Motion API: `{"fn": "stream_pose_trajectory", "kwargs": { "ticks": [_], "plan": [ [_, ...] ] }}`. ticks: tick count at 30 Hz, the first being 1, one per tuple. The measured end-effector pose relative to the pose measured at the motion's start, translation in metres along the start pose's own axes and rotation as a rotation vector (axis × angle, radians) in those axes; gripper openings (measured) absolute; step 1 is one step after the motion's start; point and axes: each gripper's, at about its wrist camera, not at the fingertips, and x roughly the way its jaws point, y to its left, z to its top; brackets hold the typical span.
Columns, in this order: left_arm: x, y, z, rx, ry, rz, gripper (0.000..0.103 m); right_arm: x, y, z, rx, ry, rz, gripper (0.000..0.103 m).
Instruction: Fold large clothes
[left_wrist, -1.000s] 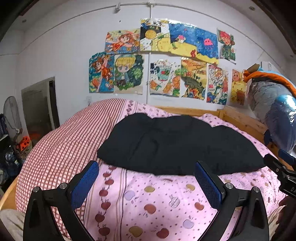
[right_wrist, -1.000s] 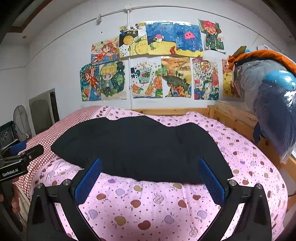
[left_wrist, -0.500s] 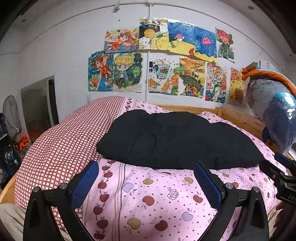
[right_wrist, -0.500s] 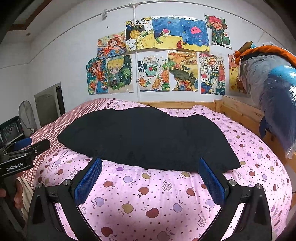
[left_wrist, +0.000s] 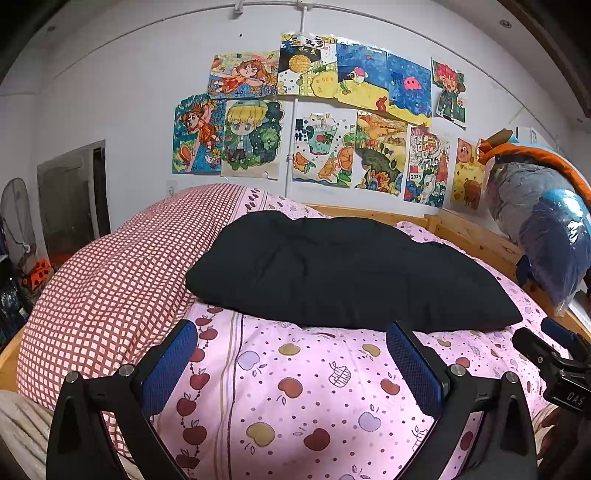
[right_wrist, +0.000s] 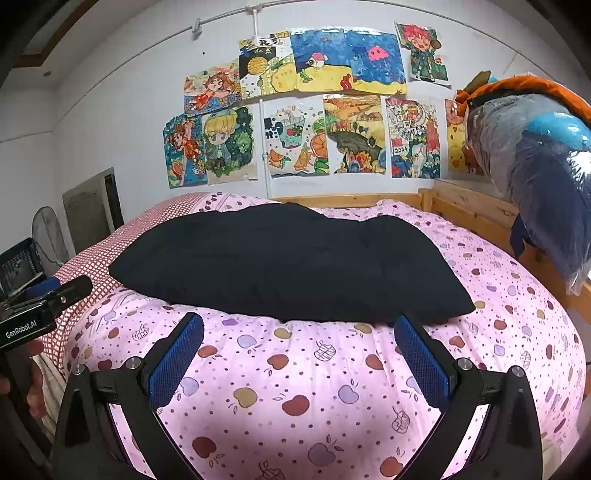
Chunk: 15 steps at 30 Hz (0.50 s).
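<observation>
Nearest, the left gripper (left_wrist: 291, 365) and right gripper (right_wrist: 299, 360) are each seen spread wide and empty above the pink apple-print quilt (left_wrist: 314, 384); only the left view shows the red-checked quilt part (left_wrist: 110, 280) broadly at 9 o'clock. One folded black garment (right_wrist: 288, 262) lies mid-bed at 12 o'clock, farther off than a second ago.

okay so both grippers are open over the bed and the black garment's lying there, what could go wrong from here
1. The black garment lies on a soft pink apple-print duvet; a low pinch by the left gripper or right gripper may catch the duvet too.
2. The garment is uniformly dark, so its edges and layers are hard to read; a grip might take only one layer.
3. Its left end overlaps the red checked bedding, where the surface slopes, so it may slide.
</observation>
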Motion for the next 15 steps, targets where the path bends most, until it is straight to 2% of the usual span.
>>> {"fn": "stream_pose_trajectory", "kwargs": {
  "ticks": [15],
  "plan": [
    [-0.0016,-0.0089,-0.0023,0.038,0.002,-0.013,0.103,0.0044,-0.0009,-0.0028,0.005,0.010,0.000,0.101]
  ]
}}
